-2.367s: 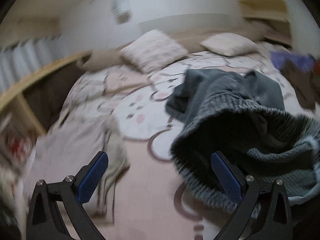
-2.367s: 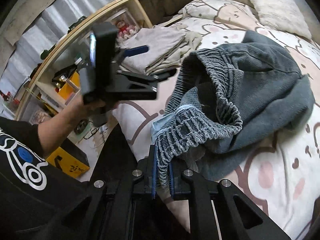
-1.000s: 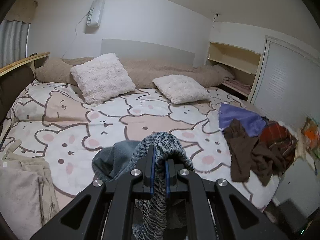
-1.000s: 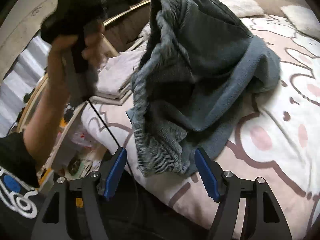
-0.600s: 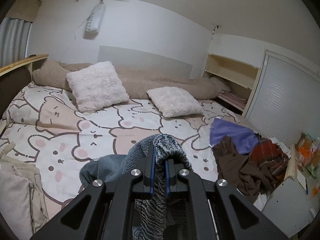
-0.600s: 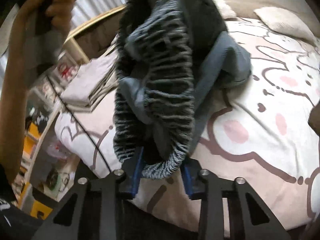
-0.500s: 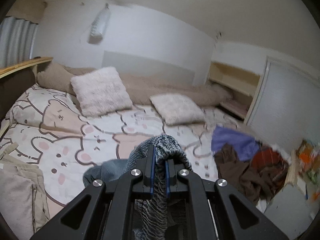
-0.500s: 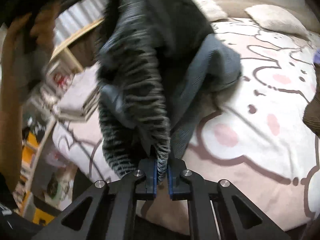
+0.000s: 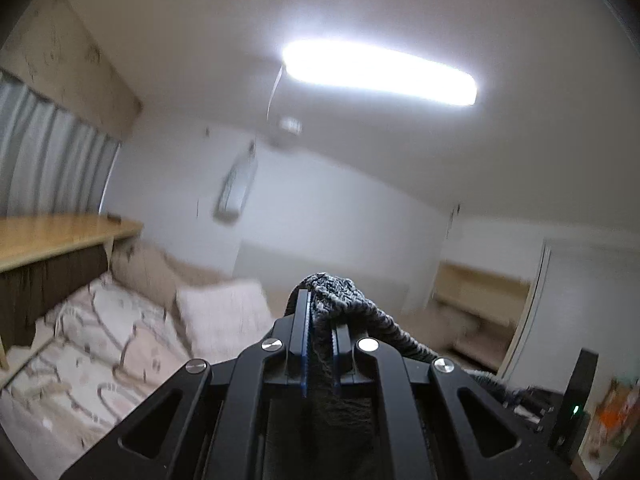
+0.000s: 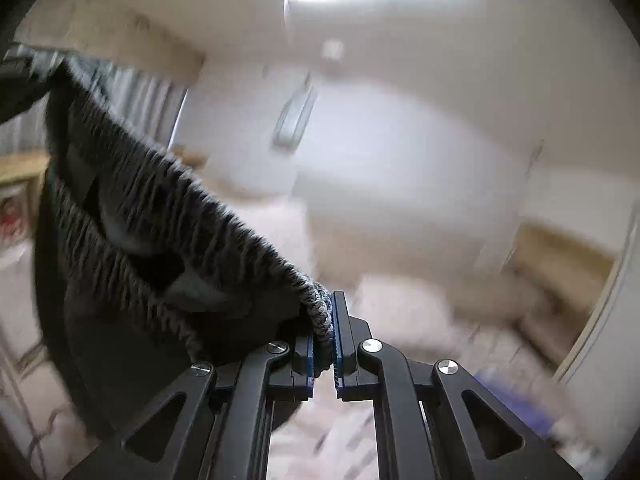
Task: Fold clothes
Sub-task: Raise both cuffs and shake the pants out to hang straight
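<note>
A dark grey knitted garment with a ribbed waistband [image 10: 160, 216] hangs in the air between my two grippers. My left gripper [image 9: 320, 312] is shut on one part of the waistband [image 9: 344, 292], which bulges over the fingertips and runs off to the right. My right gripper [image 10: 322, 316] is shut on another part of the same band. From there the band stretches taut up to the left edge of the right wrist view, and the body of the garment sags below it. Both views are blurred by motion.
Below lies the bed with its bear-print cover [image 9: 100, 360] and a pale pillow [image 9: 224, 320]. A wooden ledge [image 9: 60, 236] and grey curtains [image 9: 48, 152] stand on the left, with a long ceiling lamp [image 9: 380, 68] overhead. A purple cloth [image 10: 516, 400] lies at the lower right.
Both grippers have risen sharply and now look at the wall and ceiling. The right gripper, open a second ago, has shut on the waistband. The garment has come up off the bed.
</note>
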Demonstrator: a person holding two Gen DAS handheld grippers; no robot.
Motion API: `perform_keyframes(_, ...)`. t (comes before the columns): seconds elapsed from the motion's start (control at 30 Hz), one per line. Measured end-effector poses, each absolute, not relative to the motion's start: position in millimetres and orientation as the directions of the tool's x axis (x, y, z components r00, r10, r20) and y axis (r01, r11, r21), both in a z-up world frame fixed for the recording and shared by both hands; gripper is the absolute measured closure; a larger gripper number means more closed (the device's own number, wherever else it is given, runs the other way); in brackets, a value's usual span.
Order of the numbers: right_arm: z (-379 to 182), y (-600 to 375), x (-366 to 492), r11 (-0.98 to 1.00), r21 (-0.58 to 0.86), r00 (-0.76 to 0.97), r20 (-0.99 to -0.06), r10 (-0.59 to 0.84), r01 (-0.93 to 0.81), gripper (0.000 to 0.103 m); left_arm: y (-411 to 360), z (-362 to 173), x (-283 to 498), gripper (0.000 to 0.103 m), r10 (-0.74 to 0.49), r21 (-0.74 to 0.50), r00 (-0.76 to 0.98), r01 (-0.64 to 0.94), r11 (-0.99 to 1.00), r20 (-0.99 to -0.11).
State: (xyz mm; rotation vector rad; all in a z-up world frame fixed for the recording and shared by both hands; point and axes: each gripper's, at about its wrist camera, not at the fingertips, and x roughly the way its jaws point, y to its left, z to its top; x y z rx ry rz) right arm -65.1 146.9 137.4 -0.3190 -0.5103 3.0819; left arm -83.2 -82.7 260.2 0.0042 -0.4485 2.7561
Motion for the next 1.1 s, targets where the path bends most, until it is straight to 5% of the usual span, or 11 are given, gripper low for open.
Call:
perform_keyframes(0.13, 214, 140, -54, -0.942, -0.334, -0.998, -0.023, 0.053, -0.042, 0.095, -90, 305, -63, 0.095, 0.322, -0.274, -0.936, -0.350, -0.896, 0.143)
perform_keyframes(0.27, 268, 135, -52, -0.936, -0.342, -0.995, 0.071, 0.069, -0.089, 0.095, -94, 339, -75, 0.095, 0.350, -0.268, -0.929, -0.370, -0.890, 0.121)
perform_keyframes(0.5, 300, 141, -125, -0.922, -0.376, -0.993, -0.039, 0.115, -0.092, 0.095, -90, 334, -170, 0.095, 0.318, -0.306, -0.948, -0.296, -0.905, -0.026)
perform_keyframes(0.77, 296, 160, -245, -0.947, -0.311, -0.983, -0.134, 0.127, -0.080, 0.095, -73, 323, -266, 0.095, 0.195, -0.288, -0.981, -0.181, -0.940, -0.020)
perform_keyframes(0.93, 337, 154, -233, -0.948, -0.303, -0.994, -0.019, 0.104, -0.094, 0.095, -84, 343, -236, 0.095, 0.163, -0.249, -0.980, -0.187, -0.950, 0.115)
perform_keyframes(1.1, 290, 153, -182, -0.939, -0.343, -0.999, -0.039, 0.012, 0.002, 0.095, -96, 269, -189, 0.095, 0.176, -0.173, -0.984, -0.171, -0.970, -0.010)
